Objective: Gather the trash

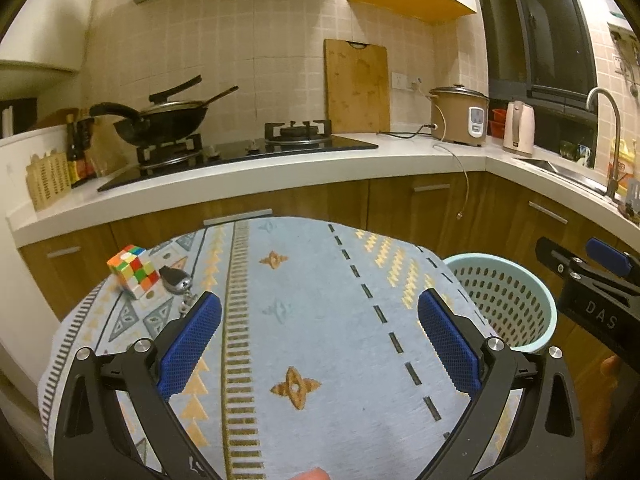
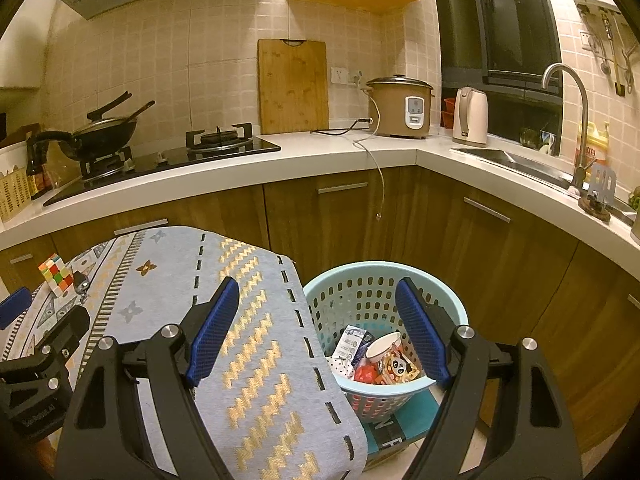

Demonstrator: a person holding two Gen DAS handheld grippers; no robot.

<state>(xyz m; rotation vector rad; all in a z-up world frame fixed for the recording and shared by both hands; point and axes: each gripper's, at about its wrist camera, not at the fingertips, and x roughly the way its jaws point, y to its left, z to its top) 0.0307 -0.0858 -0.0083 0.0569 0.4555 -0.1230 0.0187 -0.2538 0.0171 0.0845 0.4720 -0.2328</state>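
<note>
Trash (image 2: 376, 360) lies inside the basket (image 2: 452, 312), partly hidden by its rim and wall; individual items are hard to identify. Right gripper (image 2: 316, 328) hovers above the basket's near rim, jaws spread, empty. Left gripper (image 1: 318, 336) hovers left of the basket over the table (image 1: 304, 320), jaws spread, empty.

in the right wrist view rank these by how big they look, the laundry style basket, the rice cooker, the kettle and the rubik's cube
1. basket, though nearness to the camera inflates it
2. rice cooker
3. kettle
4. Rubik's cube
</note>
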